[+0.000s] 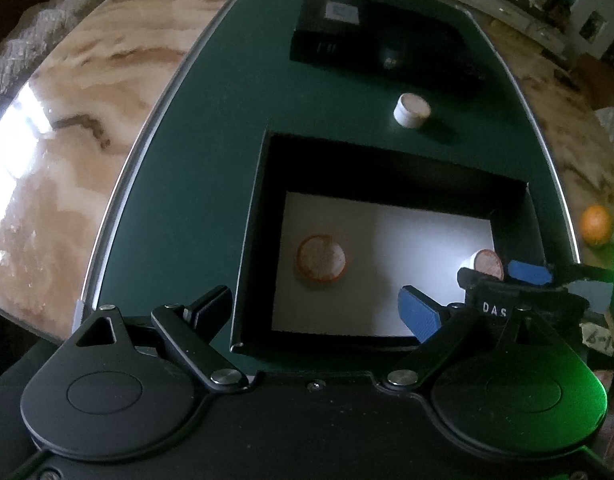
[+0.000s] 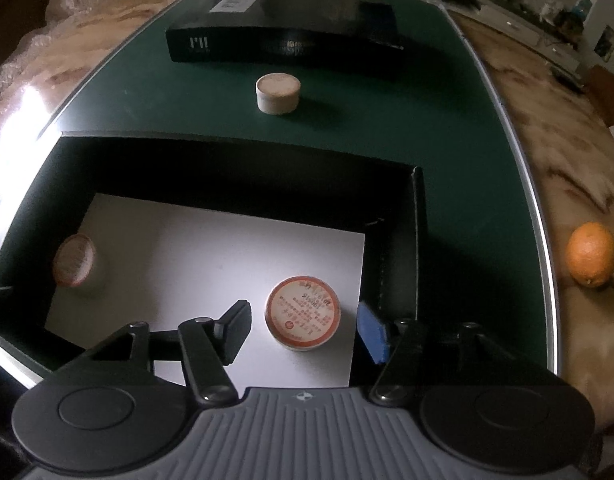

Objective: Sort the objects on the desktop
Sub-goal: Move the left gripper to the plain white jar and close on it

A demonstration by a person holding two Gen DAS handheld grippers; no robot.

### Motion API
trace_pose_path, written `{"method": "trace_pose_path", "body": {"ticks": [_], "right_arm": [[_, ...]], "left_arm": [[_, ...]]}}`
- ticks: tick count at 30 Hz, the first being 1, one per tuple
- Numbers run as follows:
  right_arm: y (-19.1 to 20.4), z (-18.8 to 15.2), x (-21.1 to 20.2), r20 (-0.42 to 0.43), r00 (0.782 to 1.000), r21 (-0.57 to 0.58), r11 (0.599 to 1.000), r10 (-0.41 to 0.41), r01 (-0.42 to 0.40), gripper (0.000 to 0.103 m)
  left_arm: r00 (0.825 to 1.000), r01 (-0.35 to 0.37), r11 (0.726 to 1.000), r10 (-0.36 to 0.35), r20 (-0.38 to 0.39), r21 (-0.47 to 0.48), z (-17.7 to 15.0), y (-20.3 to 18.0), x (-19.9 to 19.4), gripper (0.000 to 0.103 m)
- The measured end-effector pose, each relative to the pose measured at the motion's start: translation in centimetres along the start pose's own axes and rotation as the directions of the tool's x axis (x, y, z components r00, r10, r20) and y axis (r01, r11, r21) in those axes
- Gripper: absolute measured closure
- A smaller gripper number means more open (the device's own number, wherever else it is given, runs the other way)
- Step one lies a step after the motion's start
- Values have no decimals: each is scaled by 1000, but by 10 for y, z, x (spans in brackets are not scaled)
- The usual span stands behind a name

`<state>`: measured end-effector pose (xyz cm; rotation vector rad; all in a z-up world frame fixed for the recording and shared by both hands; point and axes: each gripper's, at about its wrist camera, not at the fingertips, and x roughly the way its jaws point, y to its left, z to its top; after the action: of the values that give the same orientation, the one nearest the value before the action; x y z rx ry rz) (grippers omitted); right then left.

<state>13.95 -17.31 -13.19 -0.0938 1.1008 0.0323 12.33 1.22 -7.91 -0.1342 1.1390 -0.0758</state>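
The right gripper [image 2: 303, 326], spread wide around the orange-lidded jar [image 2: 303, 312] set in the black box [image 2: 417, 240], should be lifted straight, leaving the jar untouched.

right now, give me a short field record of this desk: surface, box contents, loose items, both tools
surface: green mat on a marbled table
sorting box: open black box with white floor
in box: two round orange-labelled jars, one between the right tool's fingers, one at the left side
outside box: plain jar on the mat; closed black case behind it
off mat: orange
left tool: open, holding nothing
right tool: open around jar, pads apart from it
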Motion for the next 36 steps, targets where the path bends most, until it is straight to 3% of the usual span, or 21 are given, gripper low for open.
{"method": "trace_pose_path", "body": {"ticks": [10, 18, 26, 36], "right_arm": [[-20, -15, -37, 55, 998, 56, 997, 42, -46, 37], [-37, -28, -66, 101, 992, 100, 991, 73, -83, 36], [-43, -35, -74, 111, 988, 117, 986, 105, -118, 36], [-46, -39, -70, 102, 984, 122, 980, 146, -158, 36]], "left_arm": [[996, -3, 998, -2, 91, 57, 54, -29, 7, 12], [992, -9, 989, -10, 125, 150, 107, -90, 46, 12], [997, -18, 987, 6, 80, 161, 132, -124, 105, 12], [998, -35, 996, 32, 45, 84, 143, -118, 146, 15]]}}
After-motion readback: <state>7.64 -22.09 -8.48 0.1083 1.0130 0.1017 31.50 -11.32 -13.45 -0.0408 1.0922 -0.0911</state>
